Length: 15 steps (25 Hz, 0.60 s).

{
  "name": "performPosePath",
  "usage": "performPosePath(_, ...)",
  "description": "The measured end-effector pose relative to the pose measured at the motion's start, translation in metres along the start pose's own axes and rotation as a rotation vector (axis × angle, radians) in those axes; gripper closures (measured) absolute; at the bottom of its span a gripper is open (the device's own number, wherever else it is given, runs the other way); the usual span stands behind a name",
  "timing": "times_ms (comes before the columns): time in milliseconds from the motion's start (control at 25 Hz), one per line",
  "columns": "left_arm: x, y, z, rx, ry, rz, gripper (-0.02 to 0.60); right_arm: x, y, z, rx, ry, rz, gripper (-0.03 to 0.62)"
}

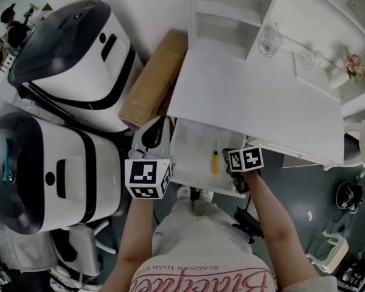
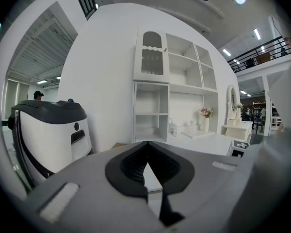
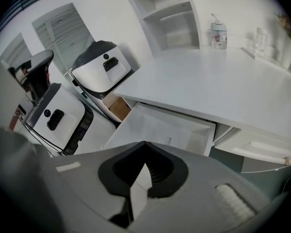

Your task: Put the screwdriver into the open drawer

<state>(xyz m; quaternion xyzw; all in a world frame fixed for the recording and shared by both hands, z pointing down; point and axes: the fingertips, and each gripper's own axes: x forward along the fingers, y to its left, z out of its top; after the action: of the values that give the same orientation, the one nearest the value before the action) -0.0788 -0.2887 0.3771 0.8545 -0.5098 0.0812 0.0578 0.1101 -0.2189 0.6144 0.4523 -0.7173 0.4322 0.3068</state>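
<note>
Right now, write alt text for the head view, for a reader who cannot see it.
Seen from above, a yellow-handled screwdriver lies in the open white drawer under a white desk. The person's right gripper hovers at the drawer's right side and the left gripper at its left corner. Two white-and-black machines stand further left.

Drawer open; access from above is free over its front part, desk top overhangs the rear. Inside, only a screwdriver toward the right, rest of drawer floor bare. L of drawer is tight: cardboard box sits btw desk edge & upper machine, w/ lower machine near the drawer's L front. Mid desk surface is free; shelf unit, jar, glass & flowers line the back.
</note>
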Motion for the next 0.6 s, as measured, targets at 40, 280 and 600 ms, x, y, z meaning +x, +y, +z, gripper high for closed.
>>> performPosePath(40,-0.003,-0.004,0.005,0.001,-0.01,-0.003,0.565,-0.009,0.002,0.003,-0.009,-0.018,0.003,0.592)
performPosePath(280,-0.01,-0.014,0.023,0.013,-0.05,-0.018,0.565,-0.048,0.014,0.016,-0.085,-0.095,-0.002,0.592)
performPosePath(600,-0.009,-0.016,0.042,0.03,-0.091,-0.028,0.565,-0.084,0.026,0.05,-0.174,-0.188,-0.035,0.592)
